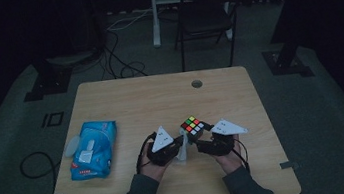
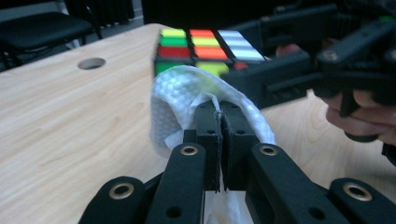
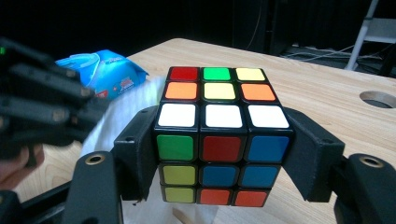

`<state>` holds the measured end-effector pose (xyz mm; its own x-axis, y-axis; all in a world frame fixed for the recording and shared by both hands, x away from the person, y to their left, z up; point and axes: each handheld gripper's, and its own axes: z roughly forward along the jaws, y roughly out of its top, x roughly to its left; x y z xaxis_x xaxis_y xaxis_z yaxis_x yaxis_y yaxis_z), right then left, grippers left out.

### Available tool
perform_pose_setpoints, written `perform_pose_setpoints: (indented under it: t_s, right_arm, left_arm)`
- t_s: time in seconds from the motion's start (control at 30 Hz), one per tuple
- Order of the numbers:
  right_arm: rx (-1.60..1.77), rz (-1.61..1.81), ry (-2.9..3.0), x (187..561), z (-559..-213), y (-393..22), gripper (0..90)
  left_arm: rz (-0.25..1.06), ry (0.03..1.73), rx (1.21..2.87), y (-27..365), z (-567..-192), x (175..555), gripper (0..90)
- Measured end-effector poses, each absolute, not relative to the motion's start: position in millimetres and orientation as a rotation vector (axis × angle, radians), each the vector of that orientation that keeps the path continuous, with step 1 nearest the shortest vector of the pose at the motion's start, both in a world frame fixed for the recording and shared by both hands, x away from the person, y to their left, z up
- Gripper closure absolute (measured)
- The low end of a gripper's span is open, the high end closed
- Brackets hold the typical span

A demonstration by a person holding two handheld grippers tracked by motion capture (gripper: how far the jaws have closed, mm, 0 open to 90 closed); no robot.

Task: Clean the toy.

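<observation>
Cube (image 1: pixel 192 125) sits clamped in our right gripper (image 3: pixel 223 154) above the table (image 1: pixel 135 102); just left of it, our left gripper (image 2: pixel 219 122) pinches a wipe (image 2: pixel 180 95) against the cube's near side, so wiping starts there.

Far half of the wooden table (image 1: pixel 159 91) lies bare apart from a round cable hole (image 1: pixel 197 83). Blue wet-wipe pack (image 1: pixel 93 148) blocks the left edge. Near centre is crowded: left gripper (image 1: pixel 179 147), white wipe (image 1: pixel 183 153), Rubik's cube (image 1: pixel 192 125), right gripper (image 1: pixel 200 138) packed together. Right side open.
</observation>
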<state>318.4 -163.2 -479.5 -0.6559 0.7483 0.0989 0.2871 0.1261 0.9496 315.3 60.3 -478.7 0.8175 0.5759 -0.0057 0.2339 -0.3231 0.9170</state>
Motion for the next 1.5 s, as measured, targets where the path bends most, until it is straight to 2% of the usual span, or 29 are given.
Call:
perform_pose_setpoints:
  t_s: [0.47, 0.73, 1.13, 1.5]
  right_arm:
    - [1.035, 1.566, 1.975, 319, -478, -168, 34.9]
    - [1.025, 1.572, 1.973, 318, -476, -167, 34.9]
    - [1.063, 1.574, 1.950, 318, -477, -165, 34.9]
    - [1.086, 1.598, 1.940, 317, -478, -162, 34.9]
  left_arm:
    - [0.377, 0.577, 1.958, 49, -488, 309, 87.8]
    - [0.390, 0.643, 1.928, 58, -489, 315, 87.8]
    - [0.357, 0.563, 1.941, 38, -488, 302, 87.9]
    - [0.432, 0.600, 1.903, 25, -493, 300, 87.9]
